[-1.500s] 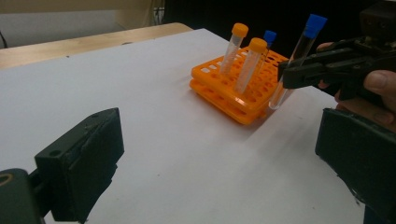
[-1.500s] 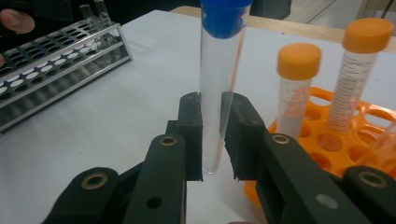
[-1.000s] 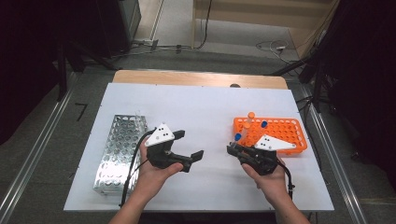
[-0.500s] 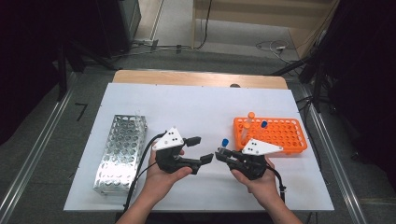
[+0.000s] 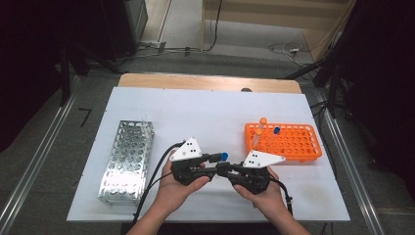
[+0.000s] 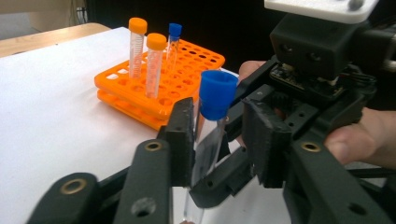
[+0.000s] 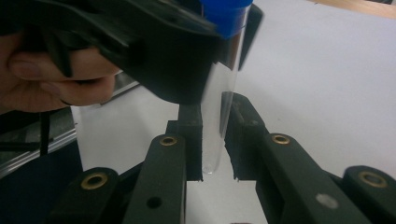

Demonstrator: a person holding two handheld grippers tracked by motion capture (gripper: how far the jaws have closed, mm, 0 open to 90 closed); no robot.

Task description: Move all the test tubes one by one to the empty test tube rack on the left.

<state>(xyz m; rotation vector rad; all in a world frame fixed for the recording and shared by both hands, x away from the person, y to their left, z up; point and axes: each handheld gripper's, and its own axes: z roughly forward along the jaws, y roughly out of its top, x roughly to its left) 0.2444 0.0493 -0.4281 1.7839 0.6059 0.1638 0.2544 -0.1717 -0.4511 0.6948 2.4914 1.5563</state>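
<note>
In the high view, a blue-capped tube is being held between the left gripper and right gripper near the worktop's front edge. In the left gripper view, it is lying against one jaw — the other standing apart. In the right gripper view, its lower end is being clasped by nearly closed jaws.

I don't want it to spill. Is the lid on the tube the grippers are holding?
On. The blue cap sits on top of the clear tube.

White table top, metal tube rack lying on it well left of the orange tube rack, wooden strip along the edge beyond the orange rack
</note>
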